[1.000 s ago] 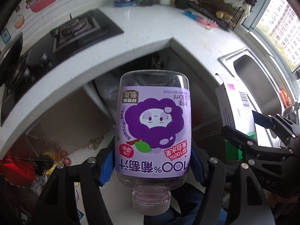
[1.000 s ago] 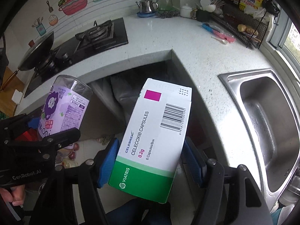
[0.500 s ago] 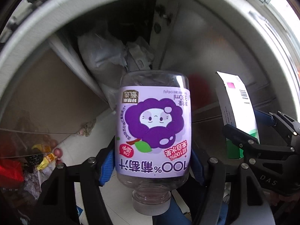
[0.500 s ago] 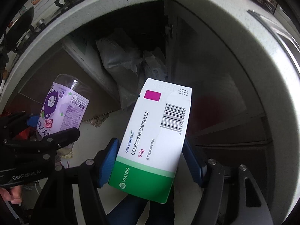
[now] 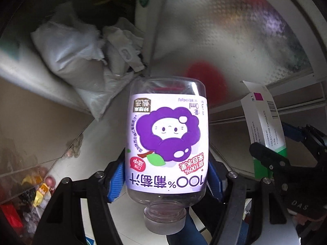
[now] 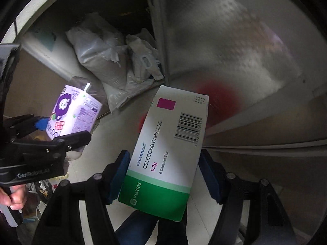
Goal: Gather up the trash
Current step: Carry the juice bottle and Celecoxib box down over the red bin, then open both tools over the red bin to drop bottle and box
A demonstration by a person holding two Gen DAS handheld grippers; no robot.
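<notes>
Left gripper (image 5: 166, 175) is squeezing an empty clear juice bottle (image 5: 167, 143) upside down, purple grape label, cap toward the camera. Right gripper (image 6: 163, 175) is clamping a white-and-green capsule box (image 6: 169, 151) sticking out ahead of its pads

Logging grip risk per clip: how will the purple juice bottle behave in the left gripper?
The bottle looks empty and clear, so probably light. Its thin plastic wall may flex under the left gripper. Round and smooth, held cap-down, it could twist or slip.

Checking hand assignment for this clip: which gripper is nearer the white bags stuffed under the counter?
Left, by a small margin. The left gripper, shut on the grape juice bottle, sits just below the white bags. The right gripper, holding the capsule box, is further right, toward the cabinet door.
</notes>
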